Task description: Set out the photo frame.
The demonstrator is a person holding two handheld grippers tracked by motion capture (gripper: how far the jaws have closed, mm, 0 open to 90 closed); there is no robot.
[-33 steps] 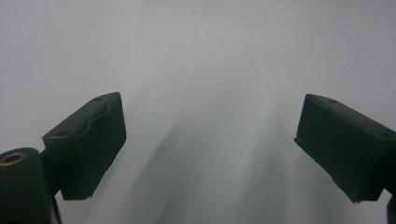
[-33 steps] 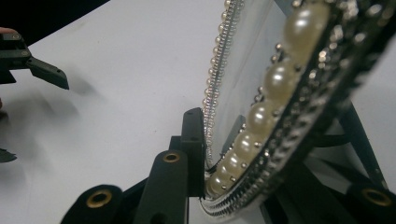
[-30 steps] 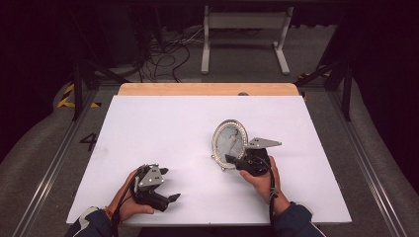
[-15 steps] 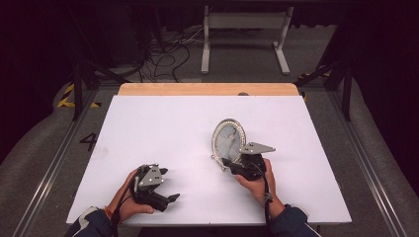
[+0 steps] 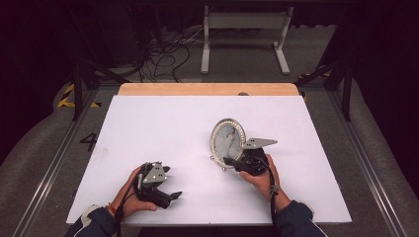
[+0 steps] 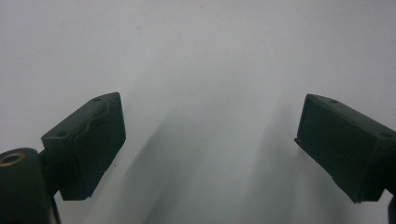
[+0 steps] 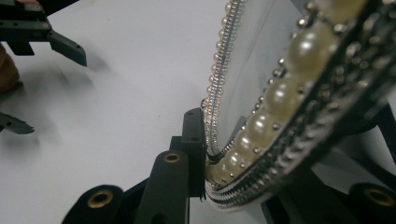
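Right hand-held gripper (image 5: 231,161) shifted left – grips one frame (image 5: 227,140).

Support: table (image 5: 163,123), white top, bare wooden strip along far edge | On it: oval picture frame (image 5: 228,142) with pearl-beaded rim, propped upright right of centre | Small dark object (image 5: 242,94) at far edge, too small to identify

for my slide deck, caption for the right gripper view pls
Right tool clamps the lower rim of a pearl-edged oval picture frame above the white table.
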